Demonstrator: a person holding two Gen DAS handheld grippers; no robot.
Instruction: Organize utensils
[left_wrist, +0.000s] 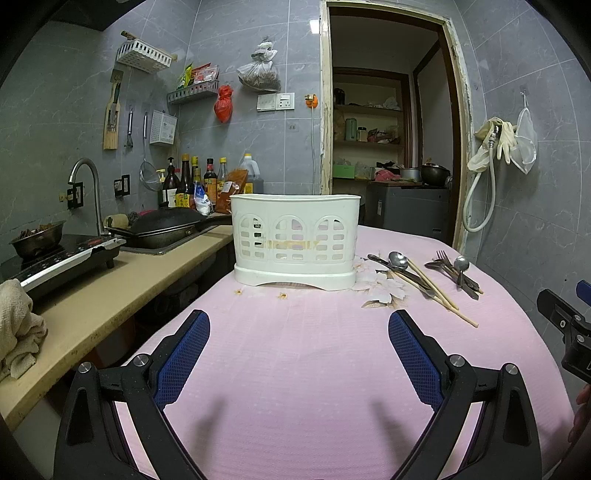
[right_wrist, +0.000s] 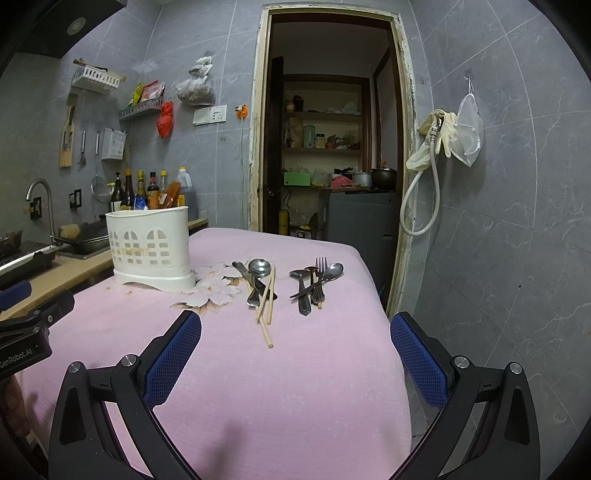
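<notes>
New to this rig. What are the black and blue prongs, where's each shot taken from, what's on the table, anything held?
No robot arm here: a person carries a hand-held gripper in each hand, with a fisheye camera on each looking forward along its two fingers. The prongs are those fingers with blue pads.

The left camera shows the left hand-held gripper, open and empty. The right camera shows the right hand-held gripper, also open and empty; each also glimpses the other at its frame edge.

On the pink tablecloth stand a white holder and, beside it, two loose piles: a ladle with chopsticks, and a fork with spoons. Nothing is sorted yet.
</notes>
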